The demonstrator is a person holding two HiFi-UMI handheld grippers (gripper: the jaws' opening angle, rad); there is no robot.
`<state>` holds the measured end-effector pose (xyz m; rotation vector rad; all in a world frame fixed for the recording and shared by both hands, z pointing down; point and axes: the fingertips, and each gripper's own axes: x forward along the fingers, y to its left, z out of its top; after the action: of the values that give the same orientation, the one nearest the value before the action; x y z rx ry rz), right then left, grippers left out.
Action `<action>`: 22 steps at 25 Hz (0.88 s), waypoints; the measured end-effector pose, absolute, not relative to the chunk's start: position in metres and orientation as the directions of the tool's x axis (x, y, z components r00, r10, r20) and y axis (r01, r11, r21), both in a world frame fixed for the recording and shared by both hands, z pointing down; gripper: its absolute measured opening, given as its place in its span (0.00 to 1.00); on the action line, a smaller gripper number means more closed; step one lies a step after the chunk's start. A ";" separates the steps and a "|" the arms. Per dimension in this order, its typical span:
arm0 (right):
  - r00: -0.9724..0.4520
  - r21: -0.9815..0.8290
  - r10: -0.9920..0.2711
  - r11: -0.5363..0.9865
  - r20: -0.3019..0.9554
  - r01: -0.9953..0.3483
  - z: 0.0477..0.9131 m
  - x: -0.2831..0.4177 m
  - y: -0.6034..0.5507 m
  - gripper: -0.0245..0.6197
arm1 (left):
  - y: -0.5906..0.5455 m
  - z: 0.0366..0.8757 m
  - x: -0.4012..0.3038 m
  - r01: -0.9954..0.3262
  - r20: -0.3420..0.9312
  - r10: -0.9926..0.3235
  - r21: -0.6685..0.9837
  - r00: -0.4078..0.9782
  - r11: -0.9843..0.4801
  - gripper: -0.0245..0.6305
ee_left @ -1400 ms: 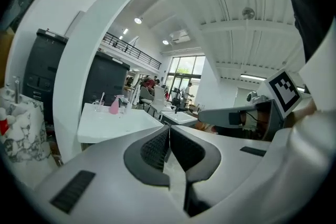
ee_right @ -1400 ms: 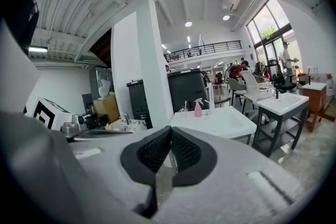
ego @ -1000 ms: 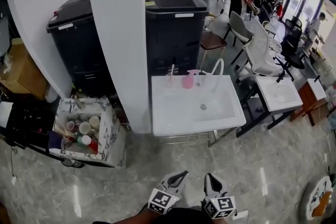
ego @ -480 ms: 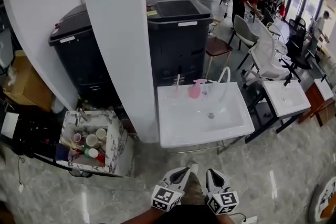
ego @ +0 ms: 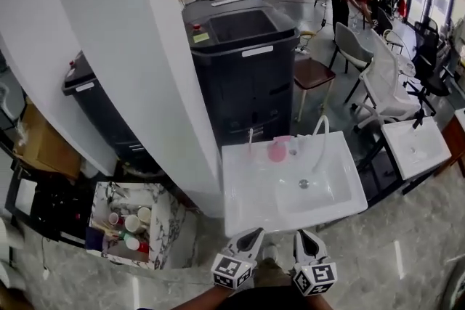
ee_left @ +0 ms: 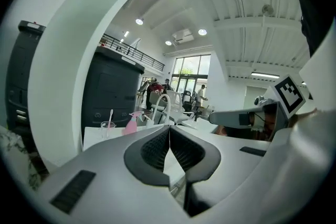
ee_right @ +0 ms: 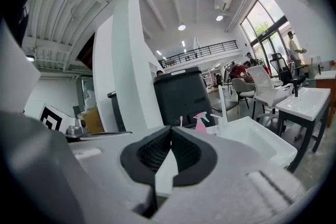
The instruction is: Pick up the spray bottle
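Note:
The pink spray bottle [ego: 277,149] stands at the back rim of a white sink [ego: 247,192], between a cup with a toothbrush [ego: 251,145] and the curved white faucet [ego: 320,138]. Both grippers are held low in front of the sink's near edge, side by side and well short of the bottle. My left gripper [ego: 254,234] is shut with nothing between its pads. My right gripper [ego: 301,234] is shut and empty too. The bottle [ee_left: 130,124] shows small and far beyond the left gripper [ee_left: 169,131], and the bottle [ee_right: 201,122] appears just above the right gripper [ee_right: 170,134].
A white pillar [ego: 145,69] rises left of the sink. Two tall black bins [ego: 243,62] [ego: 94,105] stand behind it. A marbled box of cups [ego: 163,225] sits on the floor at left. Chairs [ego: 385,83] and a second sink [ego: 414,145] are at right, with people farther back.
The sink and bottle have come nearer and lower in the head view as both grippers travelled toward them. Both stayed shut.

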<state>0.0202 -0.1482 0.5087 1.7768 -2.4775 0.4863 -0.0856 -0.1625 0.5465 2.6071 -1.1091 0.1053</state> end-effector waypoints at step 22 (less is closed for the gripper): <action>-0.411 -0.217 -0.866 0.360 0.285 -0.908 0.555 0.082 -0.369 0.04 | -0.445 0.638 0.005 -0.800 0.319 -0.734 0.209 0.600 -0.563 0.09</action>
<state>0.0816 -0.3686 0.5546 1.6310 -2.4879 0.5192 0.0049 -0.4454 0.6382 2.4993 -1.2417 0.2795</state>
